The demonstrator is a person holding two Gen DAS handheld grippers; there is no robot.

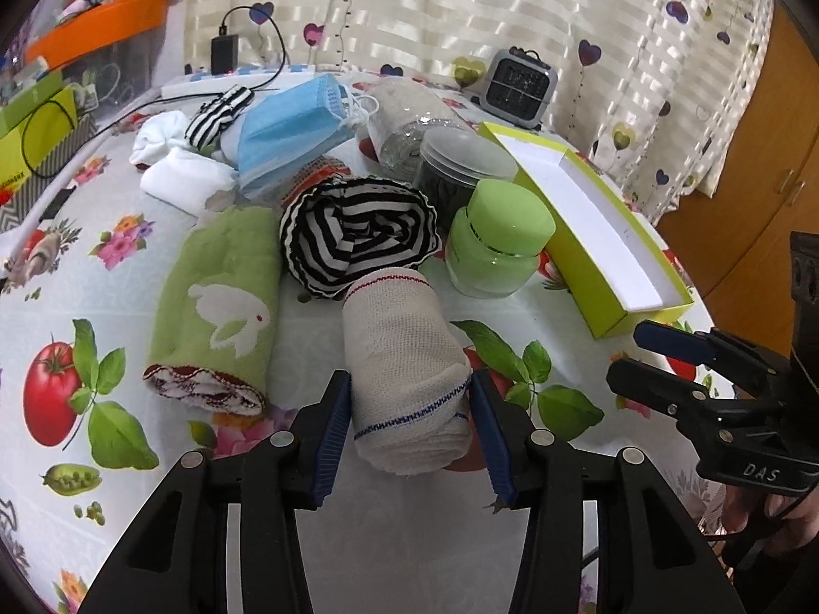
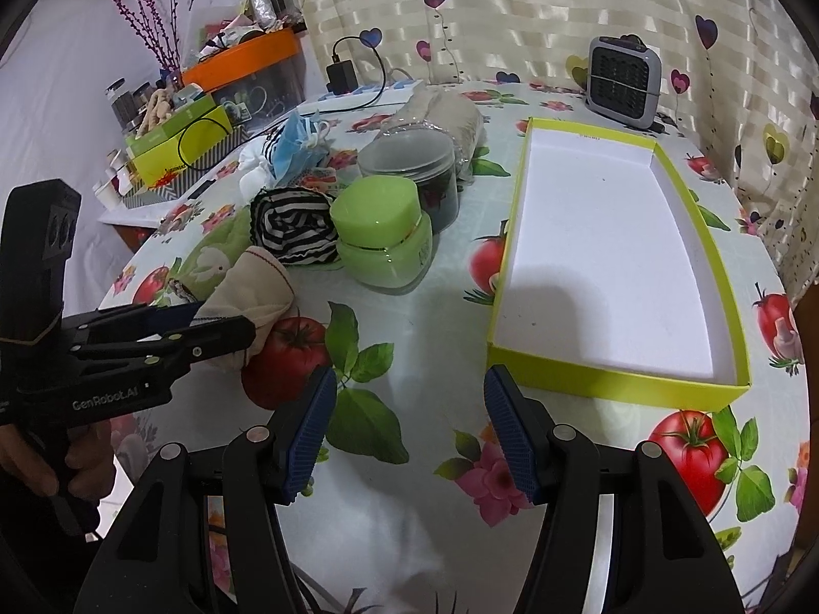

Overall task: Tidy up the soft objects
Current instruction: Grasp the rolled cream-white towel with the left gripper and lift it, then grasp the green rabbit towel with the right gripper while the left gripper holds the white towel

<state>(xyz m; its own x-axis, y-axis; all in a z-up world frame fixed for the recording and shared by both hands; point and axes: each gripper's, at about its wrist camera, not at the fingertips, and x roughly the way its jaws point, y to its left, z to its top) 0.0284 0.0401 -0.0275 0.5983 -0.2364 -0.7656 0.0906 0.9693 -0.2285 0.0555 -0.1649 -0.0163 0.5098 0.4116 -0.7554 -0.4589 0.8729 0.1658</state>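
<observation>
Left gripper point(image 1: 411, 409) straddling cream roll point(image 1: 409, 373), box point(image 2: 614, 266) empty

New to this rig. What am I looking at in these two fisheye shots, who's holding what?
No robot arm here: a person holds a handheld two-finger gripper in each hand, each with a camera looking along its fingers.

The left wrist view shows the left gripper with its blue pads either side of a rolled cream mesh cloth. The jaws stand wide; whether they press on it is unclear.

The right wrist view shows the right gripper, open and empty above the flowered tablecloth.

Also on the table: a green rabbit-print towel roll, a black-and-white striped cloth roll, blue face masks, a green-lidded glass jar, and an empty yellow-green cardboard box.
</observation>
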